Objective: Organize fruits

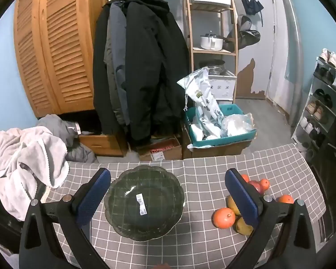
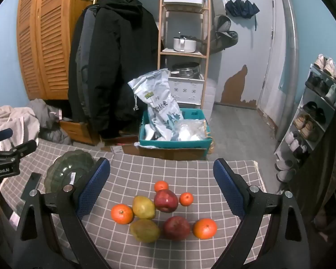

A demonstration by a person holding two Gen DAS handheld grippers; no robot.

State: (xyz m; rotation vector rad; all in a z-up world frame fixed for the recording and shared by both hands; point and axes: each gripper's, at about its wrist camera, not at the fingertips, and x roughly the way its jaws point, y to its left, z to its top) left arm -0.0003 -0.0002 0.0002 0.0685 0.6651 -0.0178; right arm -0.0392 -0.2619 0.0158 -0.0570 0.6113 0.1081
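Grey checked cloth (image 2: 172, 170): covers the table; carries all task items
Green glass bowl (image 1: 144, 204): empty; upright on the cloth; white label stuck inside; seen between the left claw's pads in the left wrist view, not touched; left of the fruit group
Fruit group: clustered on the cloth to the right of the bowl; none in the bowl
Oranges: four; small one (image 2: 161, 186) farthest; small one (image 2: 186, 198) just beside the far apple; one (image 2: 122, 213) at the left edge; one (image 2: 204, 228) at the right edge
Red apples: two; far one (image 2: 166, 200); near one (image 2: 177, 228)
Yellow-green mangoes: two; one (image 2: 143, 207) touching the far apple; one (image 2: 145, 230) nearest the camera
Left gripper (image 1: 168, 192): jaws wide apart; holds nothing; above the bowl
Right gripper (image 2: 162, 186): jaws wide apart; holds nothing; above the fruit group
Teal crate (image 2: 174, 143): on the floor beyond the table; holds bags
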